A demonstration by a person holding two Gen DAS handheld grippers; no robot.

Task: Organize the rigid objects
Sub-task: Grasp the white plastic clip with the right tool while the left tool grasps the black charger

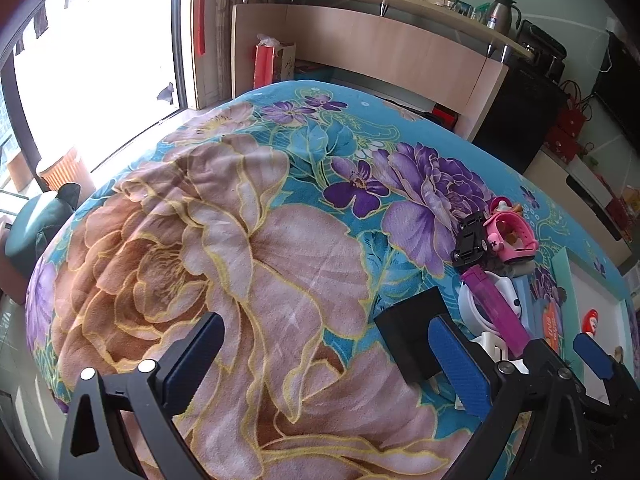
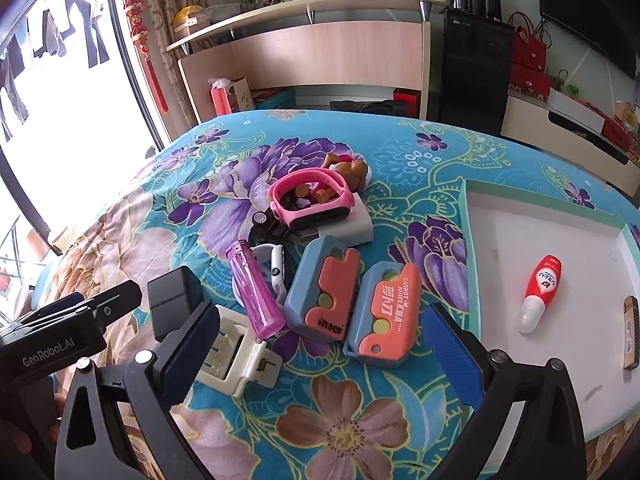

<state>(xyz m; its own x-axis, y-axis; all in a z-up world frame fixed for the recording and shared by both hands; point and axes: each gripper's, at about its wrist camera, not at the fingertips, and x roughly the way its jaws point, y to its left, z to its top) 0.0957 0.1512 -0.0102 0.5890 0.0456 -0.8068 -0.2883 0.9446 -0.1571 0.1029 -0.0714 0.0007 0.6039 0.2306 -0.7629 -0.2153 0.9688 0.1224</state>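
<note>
Both jaws released; 2 blue-and-orange carrot knives [image 2: 352, 304] beside white tray [image 2: 540, 240]

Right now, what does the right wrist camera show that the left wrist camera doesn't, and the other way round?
Only the right wrist view shows the tray's far end with the small dark item near the red-and-white bottle, and both carrot knives in full. Only the left wrist view shows the big open stretch of floral blanket by the window. Both show the pink watch, purple lighter, black block and both open grippers.
</note>
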